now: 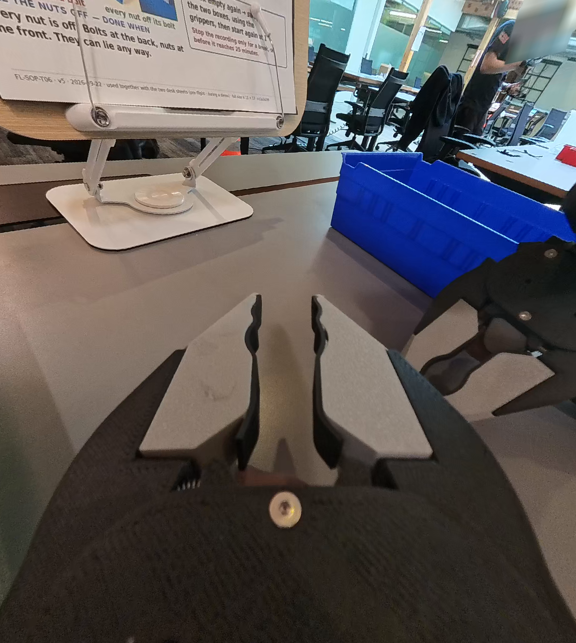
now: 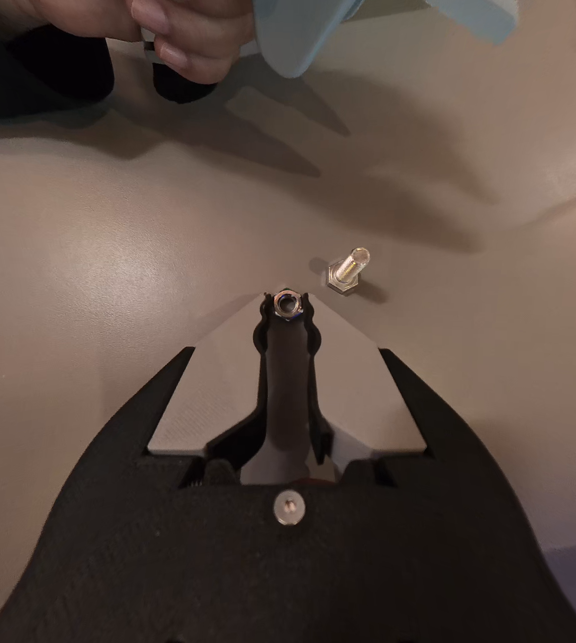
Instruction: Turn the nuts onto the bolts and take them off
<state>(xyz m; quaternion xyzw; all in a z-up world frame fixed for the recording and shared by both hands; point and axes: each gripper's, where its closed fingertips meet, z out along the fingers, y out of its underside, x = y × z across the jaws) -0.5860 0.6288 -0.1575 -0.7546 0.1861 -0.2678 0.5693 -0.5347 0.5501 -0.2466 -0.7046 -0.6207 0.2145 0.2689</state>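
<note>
The right gripper (image 2: 287, 295) is pointing down at the table (image 2: 105, 278), and its jaws are gripping a silver hex nut (image 2: 287, 306) at the fingertips, with the threaded bore of the nut facing the camera. A silver hex bolt (image 2: 347, 269) is standing on its head on the table just beside the nut, to the right of the fingertips and not touching them, with its threaded shank pointing up. At the top of the right wrist view a hand (image 2: 161, 31) is holding the other tool, and a pale blue part (image 2: 300, 31) is showing next to it. The left gripper (image 1: 286, 306) is hovering over a bare stretch of the grey table (image 1: 71, 330); its jaws are parted with a clear gap between them and are holding nothing. In the left wrist view the right gripper (image 1: 453, 379) is appearing at the right edge, angled down toward the table. A blue plastic bin (image 1: 418, 222) is sitting on the table behind it, near the far right; its contents cannot be seen from this angle. A white stand (image 1: 147, 208) is sitting at the back left of the table and is carrying a printed instruction sheet (image 1: 133, 52). Beyond the table, black office chairs (image 1: 328, 94) and a standing person (image 1: 488, 76) are visible in the background.
</note>
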